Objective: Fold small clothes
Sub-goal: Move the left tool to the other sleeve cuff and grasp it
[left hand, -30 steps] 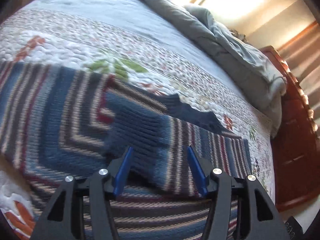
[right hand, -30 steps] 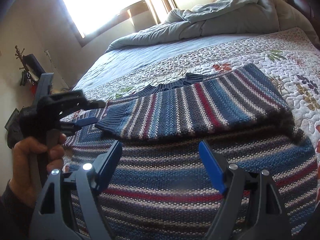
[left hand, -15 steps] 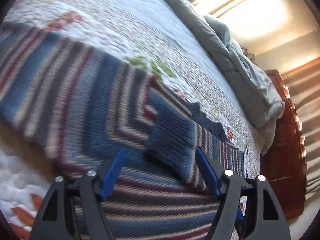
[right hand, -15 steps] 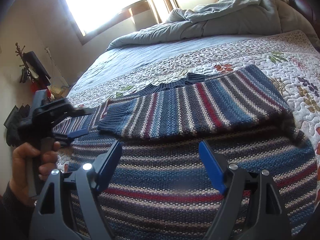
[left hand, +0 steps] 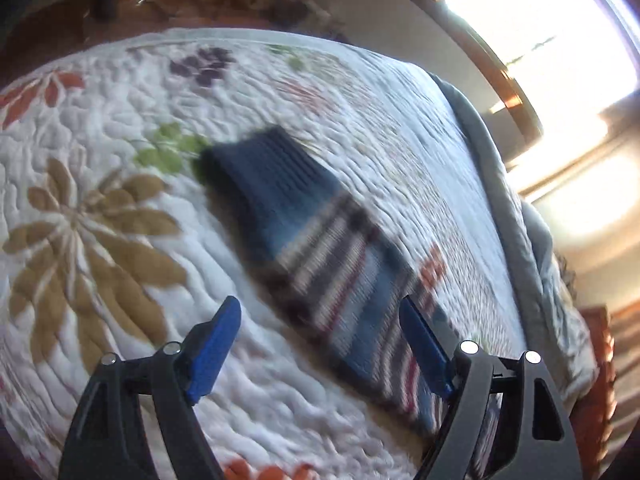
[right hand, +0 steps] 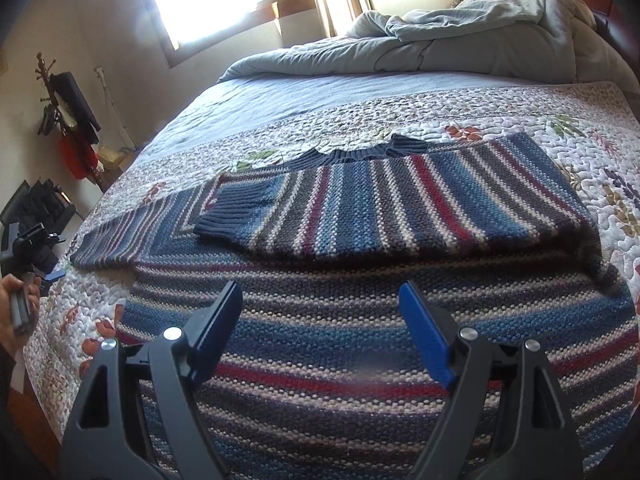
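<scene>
The striped knit sweater (right hand: pixel 360 280) lies flat on the quilt (right hand: pixel 520 104), one sleeve folded across, and looks soft, floppy and stretchy, so with left gripper (left hand: pixel 320 340) and right gripper (right hand: pixel 320 320) both spread empty, the ribbed cuff (left hand: pixel 268 168) seems the spot to pinch.

The right tongs (right hand: pixel 320 324), blue-padded with jaws spread, hover over a striped blue, grey and red knitted sweater (right hand: pixel 360 300) spread on the floral quilted bedspread (right hand: pixel 560 120). One sleeve (ribbed navy cuff) lies folded across its chest. The left tongs (right hand: pixel 44 264) sit at the bed's left edge, off the knit.
</scene>
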The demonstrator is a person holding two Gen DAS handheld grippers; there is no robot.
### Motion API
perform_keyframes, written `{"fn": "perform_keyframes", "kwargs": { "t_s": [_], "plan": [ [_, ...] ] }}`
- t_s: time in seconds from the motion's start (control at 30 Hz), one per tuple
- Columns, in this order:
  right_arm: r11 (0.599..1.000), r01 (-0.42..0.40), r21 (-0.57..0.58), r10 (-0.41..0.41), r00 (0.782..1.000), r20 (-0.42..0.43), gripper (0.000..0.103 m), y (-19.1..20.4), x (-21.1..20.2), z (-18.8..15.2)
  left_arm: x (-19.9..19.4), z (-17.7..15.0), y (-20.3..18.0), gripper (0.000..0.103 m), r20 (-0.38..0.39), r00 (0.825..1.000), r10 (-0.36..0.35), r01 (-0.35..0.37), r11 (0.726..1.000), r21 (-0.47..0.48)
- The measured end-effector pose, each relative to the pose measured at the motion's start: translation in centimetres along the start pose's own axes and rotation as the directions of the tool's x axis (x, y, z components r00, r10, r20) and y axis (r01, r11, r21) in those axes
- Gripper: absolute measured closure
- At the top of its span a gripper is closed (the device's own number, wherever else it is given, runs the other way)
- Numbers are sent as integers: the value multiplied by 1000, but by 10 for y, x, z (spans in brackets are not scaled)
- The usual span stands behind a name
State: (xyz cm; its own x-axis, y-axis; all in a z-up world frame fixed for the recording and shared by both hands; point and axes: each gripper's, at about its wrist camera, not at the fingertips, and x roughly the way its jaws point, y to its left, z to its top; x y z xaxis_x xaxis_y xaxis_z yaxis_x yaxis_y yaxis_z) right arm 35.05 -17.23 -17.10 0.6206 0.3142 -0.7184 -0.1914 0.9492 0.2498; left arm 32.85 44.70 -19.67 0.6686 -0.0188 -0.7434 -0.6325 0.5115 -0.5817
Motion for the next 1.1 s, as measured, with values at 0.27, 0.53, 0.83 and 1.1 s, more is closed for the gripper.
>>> {"fn": "perform_keyframes", "kwargs": {
  "t_s": [0.27, 0.53, 0.83, 1.1],
  "plan": [
    [998, 35, -56, -36, 999, -19, 23, 12, 15, -8, 40, 44, 31, 21, 32, 999, 7, -5, 998, -66],
    [997, 36, -73, -39, 998, -48, 23, 17, 26, -15, 54, 53, 21, 22, 33, 998, 51, -51, 999, -20],
    [998, 21, -52, -23, 998, -52, 23, 14, 25, -15, 46, 52, 16, 93, 20, 998, 66, -65, 998, -9],
    [999, 2, -38, -4, 999, -37, 23, 13, 18, -11, 1, 41, -48, 95, 89, 996, -18, 9, 995, 98]
  ]
}}
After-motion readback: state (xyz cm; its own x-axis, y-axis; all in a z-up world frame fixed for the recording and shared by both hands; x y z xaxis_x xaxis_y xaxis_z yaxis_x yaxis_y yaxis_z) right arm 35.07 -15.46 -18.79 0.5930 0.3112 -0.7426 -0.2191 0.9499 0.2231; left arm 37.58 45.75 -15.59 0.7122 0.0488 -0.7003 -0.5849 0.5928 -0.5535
